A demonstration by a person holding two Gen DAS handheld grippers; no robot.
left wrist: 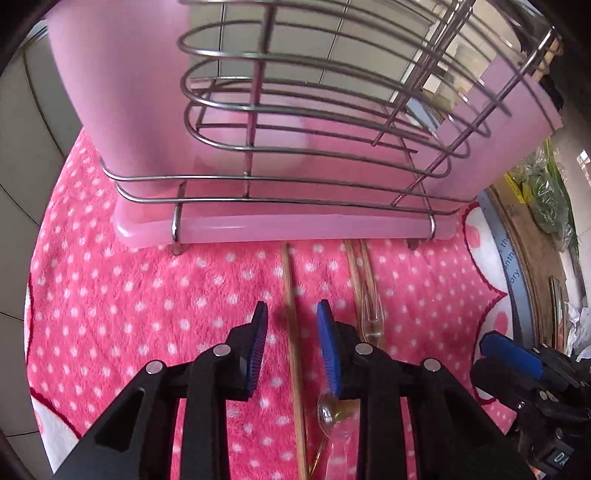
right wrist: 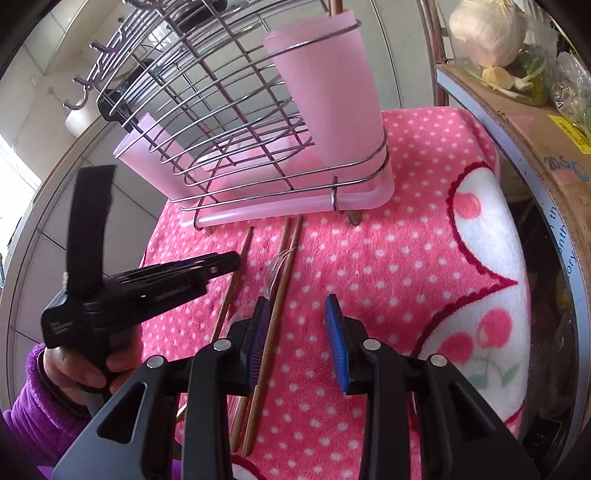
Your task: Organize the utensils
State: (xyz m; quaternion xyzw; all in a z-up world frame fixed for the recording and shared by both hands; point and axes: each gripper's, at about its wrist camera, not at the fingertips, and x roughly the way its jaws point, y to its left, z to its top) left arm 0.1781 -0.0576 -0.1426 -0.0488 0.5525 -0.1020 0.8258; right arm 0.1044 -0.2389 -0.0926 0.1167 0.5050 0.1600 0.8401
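A wire utensil rack (left wrist: 255, 110) (right wrist: 221, 110) with pink plastic cups (right wrist: 332, 92) and a pink drip tray (left wrist: 295, 227) stands on a pink dotted towel (left wrist: 129, 295) (right wrist: 388, 258). In front of it lie a single wooden chopstick (left wrist: 291, 332) (right wrist: 236, 273), a pair of chopsticks (left wrist: 354, 266) (right wrist: 275, 317), a clear plastic fork (left wrist: 371, 325) and a clear spoon (left wrist: 327, 410). My left gripper (left wrist: 292, 306) (right wrist: 221, 262) is low over the towel, open, with the single chopstick between its pads and untouched. My right gripper (right wrist: 297, 301) (left wrist: 513, 354) hangs open beside the pair, holding nothing.
A cardboard box (right wrist: 535, 122) with bagged vegetables (right wrist: 491, 29) stands close on the right, past the towel's edge. Hooks (right wrist: 79, 99) and black handles (right wrist: 122, 92) sit at the rack's far side. A hand in a purple sleeve (right wrist: 40, 398) holds the left gripper. Tiled wall lies behind.
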